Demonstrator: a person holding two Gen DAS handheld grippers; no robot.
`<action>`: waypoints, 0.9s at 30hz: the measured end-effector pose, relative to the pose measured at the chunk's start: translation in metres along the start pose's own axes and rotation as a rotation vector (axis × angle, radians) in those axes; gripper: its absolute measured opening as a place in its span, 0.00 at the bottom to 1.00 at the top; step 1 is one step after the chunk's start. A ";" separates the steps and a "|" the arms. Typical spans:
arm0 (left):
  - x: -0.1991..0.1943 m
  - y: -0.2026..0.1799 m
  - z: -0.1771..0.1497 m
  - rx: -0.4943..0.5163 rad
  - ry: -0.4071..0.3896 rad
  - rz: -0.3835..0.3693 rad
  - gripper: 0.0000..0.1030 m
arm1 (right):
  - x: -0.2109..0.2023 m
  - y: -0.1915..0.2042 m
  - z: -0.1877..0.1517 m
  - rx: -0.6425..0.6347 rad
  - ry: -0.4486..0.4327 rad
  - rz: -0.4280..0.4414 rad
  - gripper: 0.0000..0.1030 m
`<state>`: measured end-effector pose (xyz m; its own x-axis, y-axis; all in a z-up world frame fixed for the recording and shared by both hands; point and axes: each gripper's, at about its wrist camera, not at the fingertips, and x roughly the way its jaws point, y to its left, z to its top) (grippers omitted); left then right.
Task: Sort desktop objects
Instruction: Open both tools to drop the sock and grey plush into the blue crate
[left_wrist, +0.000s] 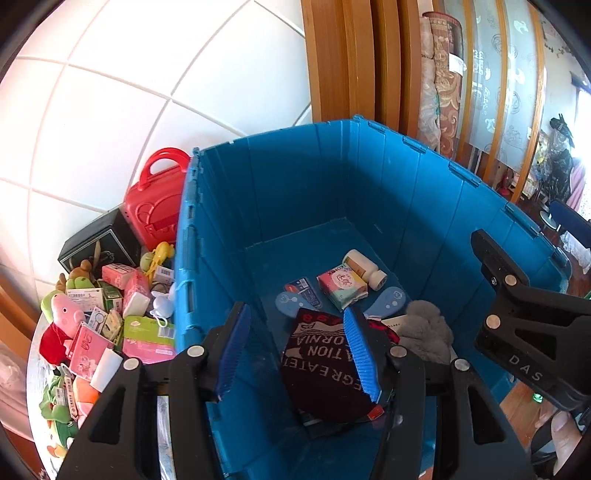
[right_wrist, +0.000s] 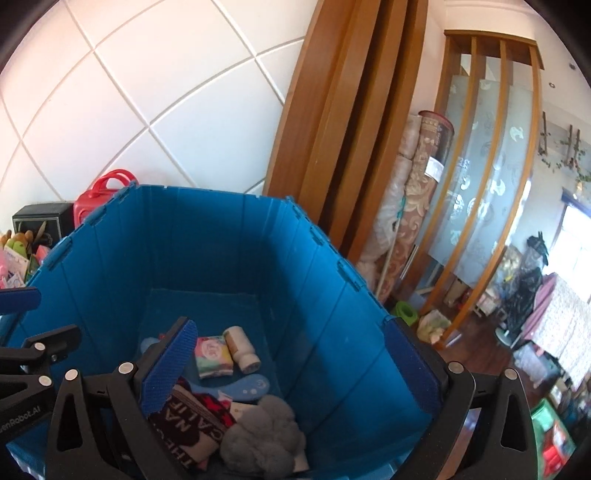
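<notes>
Both pairs of jaws stand open over the blue crate (left_wrist: 295, 184): our left gripper (left_wrist: 299, 354) has its blue pads apart with nothing pressed between them, and our right gripper (right_wrist: 291, 369) is spread as wide as it goes, gripping nothing. On the crate's floor, at the near end, lies a dark cloth with white lettering (left_wrist: 325, 373), and touching it on the side toward the right wall sits a grey fluffy thing (left_wrist: 424, 328). Nearer the middle of the floor we see a pastel tissue pack (left_wrist: 341, 286) with a white bottle (left_wrist: 364, 267) on its side just beside it, and two pale blue insoles (left_wrist: 388, 301) under them. Outside the crate's left wall — on the tabletop (left_wrist: 35, 354) — small boxes and plush toys are piled, with a red case (left_wrist: 155, 206) at the far edge.
</notes>
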<state>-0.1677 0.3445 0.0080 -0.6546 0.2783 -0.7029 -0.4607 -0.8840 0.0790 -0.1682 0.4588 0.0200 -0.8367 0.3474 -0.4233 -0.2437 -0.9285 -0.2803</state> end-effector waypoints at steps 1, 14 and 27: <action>-0.004 0.005 -0.002 -0.008 -0.011 0.006 0.51 | -0.005 0.003 0.001 -0.002 -0.007 0.003 1.00; -0.069 0.101 -0.052 -0.147 -0.144 0.177 0.51 | -0.064 0.080 0.013 -0.042 -0.117 0.185 1.00; -0.094 0.248 -0.145 -0.394 -0.050 0.370 0.51 | -0.119 0.216 0.022 -0.170 -0.211 0.501 1.00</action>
<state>-0.1335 0.0450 -0.0087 -0.7623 -0.0693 -0.6435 0.0596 -0.9975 0.0368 -0.1318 0.2143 0.0287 -0.9138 -0.1803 -0.3640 0.2762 -0.9329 -0.2313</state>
